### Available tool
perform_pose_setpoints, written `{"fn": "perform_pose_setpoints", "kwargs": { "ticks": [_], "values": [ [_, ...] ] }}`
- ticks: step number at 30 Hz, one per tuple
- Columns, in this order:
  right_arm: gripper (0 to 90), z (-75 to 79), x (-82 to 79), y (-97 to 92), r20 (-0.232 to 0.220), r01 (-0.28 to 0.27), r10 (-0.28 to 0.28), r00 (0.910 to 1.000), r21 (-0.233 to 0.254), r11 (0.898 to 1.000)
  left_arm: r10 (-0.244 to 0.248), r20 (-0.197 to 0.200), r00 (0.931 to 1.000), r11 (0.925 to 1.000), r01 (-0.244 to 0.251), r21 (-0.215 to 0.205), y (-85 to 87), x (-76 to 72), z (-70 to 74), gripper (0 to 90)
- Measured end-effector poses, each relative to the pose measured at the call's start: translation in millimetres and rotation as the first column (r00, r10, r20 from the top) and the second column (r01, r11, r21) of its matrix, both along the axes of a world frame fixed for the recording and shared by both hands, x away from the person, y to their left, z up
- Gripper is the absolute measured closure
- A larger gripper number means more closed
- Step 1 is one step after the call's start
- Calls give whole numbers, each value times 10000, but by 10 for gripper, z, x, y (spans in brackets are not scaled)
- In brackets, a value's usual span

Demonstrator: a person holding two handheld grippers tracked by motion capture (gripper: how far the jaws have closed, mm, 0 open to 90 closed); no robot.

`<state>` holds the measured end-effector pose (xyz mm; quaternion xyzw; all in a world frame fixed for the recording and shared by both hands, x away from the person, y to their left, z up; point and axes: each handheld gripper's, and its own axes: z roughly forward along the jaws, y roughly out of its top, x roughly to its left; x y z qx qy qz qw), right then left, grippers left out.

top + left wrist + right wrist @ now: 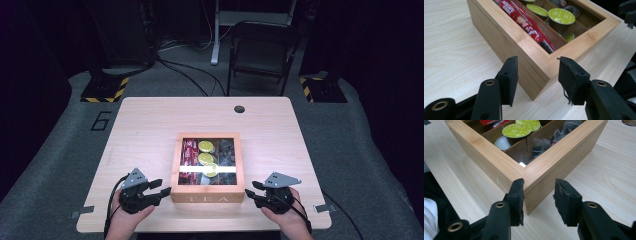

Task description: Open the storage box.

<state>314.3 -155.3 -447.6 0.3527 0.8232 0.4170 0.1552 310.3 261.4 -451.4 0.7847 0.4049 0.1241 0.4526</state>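
Observation:
A wooden tea box (207,197) stands near the table's front middle, with "TEA" on its front wall. Inside lie red coffee sachets (524,22), green-lidded capsules (561,15) and dark tea bags (566,130). My left gripper (164,186) is at the box's near left corner; in the left gripper view that corner (535,82) sits between the open jaws (537,80) with gaps on both sides. My right gripper (251,190) is at the near right corner. Its jaws (537,197) straddle that corner (529,192), with one pad close against the front wall and the other apart.
A round cable hole (239,109) lies at the table's far edge. A dark folding chair (262,50) stands beyond the table, with cables on the floor. Bare wood surrounds the box on the left, right and far sides. The table's front edge is just behind both hands.

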Motion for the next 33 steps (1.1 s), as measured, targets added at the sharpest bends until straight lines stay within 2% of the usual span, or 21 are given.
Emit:
{"fn": "perform_pose_setpoints", "kwargs": {
  "ticks": [1, 3, 5, 6, 7, 9, 10, 12, 19, 24, 29, 33],
  "values": [
    [600, 0, 0, 0, 0, 0, 0, 10000, 0, 10000, 0, 0, 10000, 10000, 0, 0, 0, 0, 0, 512],
    [623, -33, -9, 0, -288, -170, 170, 9994, 10, 9999, -169, -142, 9998, 9998, 171, 110, -10, -13, -44, 515],
    [628, -48, -6, 6, -345, -289, 286, 9990, -75, 9996, -311, -77, 9995, 9994, 312, 163, -18, -15, -58, 512],
    [644, -71, -13, 13, -421, -384, 375, 9984, -209, 9990, -614, -1, 9981, 9975, 613, 363, -36, -24, -71, 512],
    [649, -80, -18, 22, -454, -399, 393, 9982, -141, 9991, -663, -58, 9978, 9968, 665, 436, -47, -26, -75, 513],
    [657, -87, -13, 23, -437, -530, 520, 9977, -220, 9984, -629, -38, 9980, 9969, 630, 469, -61, -27, -89, 515],
    [668, -113, -1, 32, -462, -607, 593, 9972, -293, 9977, -688, -148, 9975, 9964, 694, 477, -78, -25, -109, 529],
    [673, -137, 2, 37, -653, -590, 567, 9963, -330, 9977, -673, -152, 9976, 9960, 681, 583, -98, -26, -134, 544],
    [713, -183, 37, 27, -777, -683, 666, 9948, -203, 9975, -769, -319, 9965, 9936, 793, 804, -144, -20, -191, 622],
    [750, -212, 37, 59, -834, -834, 811, 9932, -248, 9962, -757, -244, 9968, 9941, 774, 764, -134, -22, -203, 648],
    [771, -225, 37, 87, -728, -979, 948, 9928, -401, 9944, -804, -125, 9967, 9910, 813, 1060, -147, -33, -194, 659],
    [766, -221, 55, 60, -838, -1010, 998, 9915, -97, 9948, -762, -54, 9971, 9905, 763, 1147, -158, -40, -192, 664]
  ]
}}
